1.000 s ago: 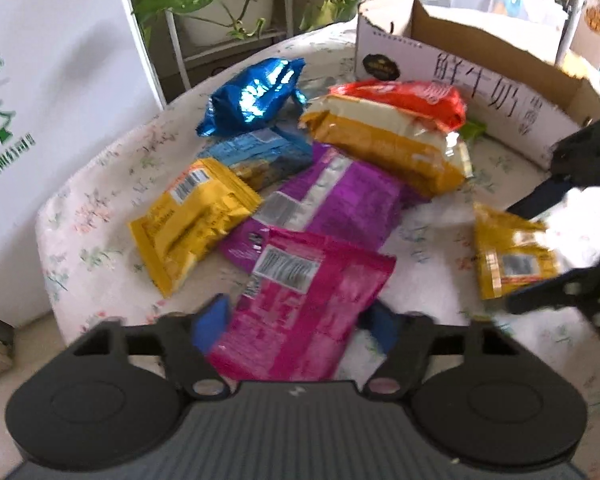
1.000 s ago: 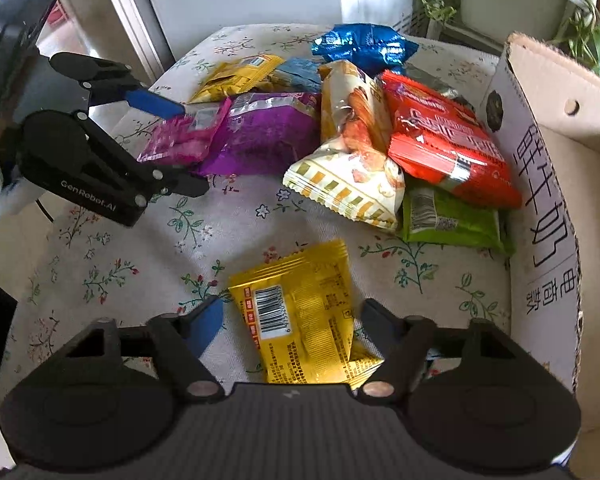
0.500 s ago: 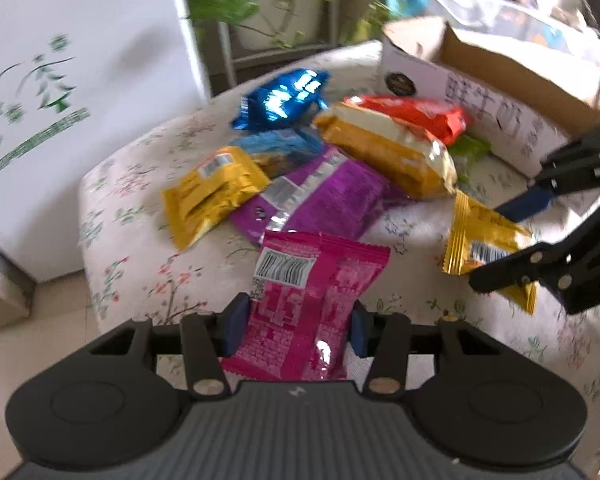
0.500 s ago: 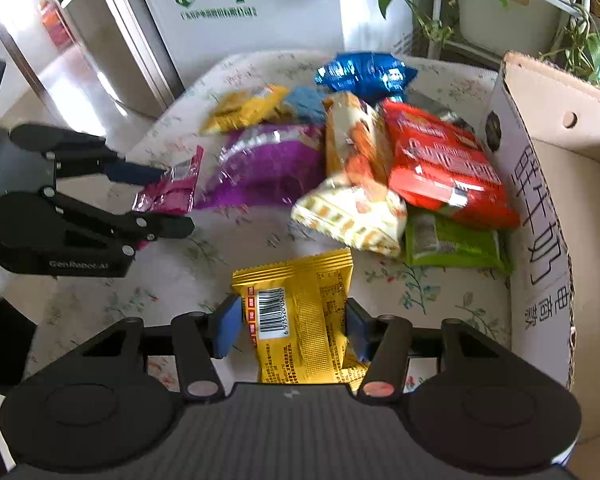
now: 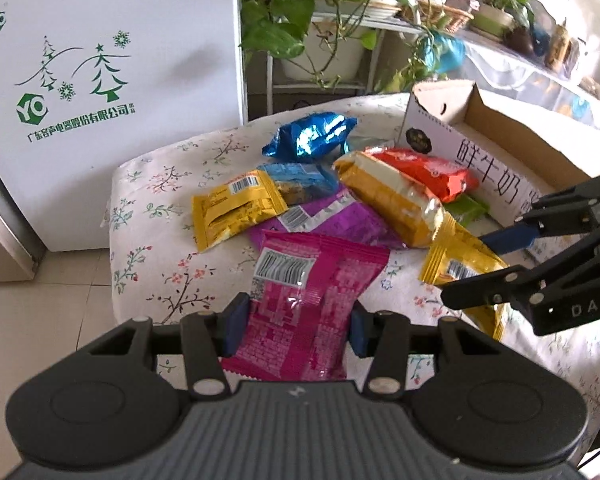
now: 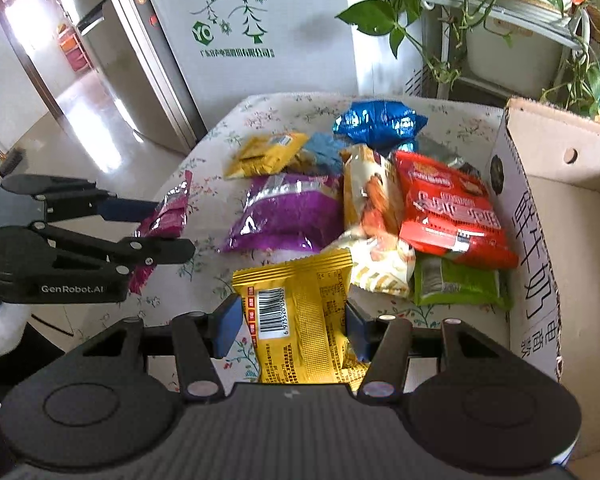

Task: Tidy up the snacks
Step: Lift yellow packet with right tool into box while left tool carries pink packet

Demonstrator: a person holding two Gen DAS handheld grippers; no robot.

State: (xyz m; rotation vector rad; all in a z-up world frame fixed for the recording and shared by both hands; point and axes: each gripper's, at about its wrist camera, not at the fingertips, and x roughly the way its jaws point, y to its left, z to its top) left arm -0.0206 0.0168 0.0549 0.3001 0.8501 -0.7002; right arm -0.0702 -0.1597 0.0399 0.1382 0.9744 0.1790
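My left gripper (image 5: 296, 330) is shut on a pink snack packet (image 5: 308, 304) and holds it lifted above the flowered table (image 5: 160, 216). My right gripper (image 6: 292, 328) is shut on a yellow snack packet (image 6: 300, 316), also lifted; it shows in the left wrist view (image 5: 460, 264) too. The left gripper with the pink packet (image 6: 164, 220) shows at the left of the right wrist view. A pile of snack bags lies on the table: purple (image 6: 288, 212), red (image 6: 448, 208), orange-white (image 6: 372, 216), green (image 6: 456, 284), blue foil (image 6: 380, 124), another yellow (image 6: 264, 154).
An open cardboard box (image 6: 540, 208) stands at the table's right side, also in the left wrist view (image 5: 492, 148). A white appliance (image 5: 100, 80) and potted plants (image 5: 312, 24) stand behind the table. A steel fridge (image 6: 132, 52) is at far left.
Both grippers closed on their packets and lifted them off the table, pulling back and up. The pile has not moved.
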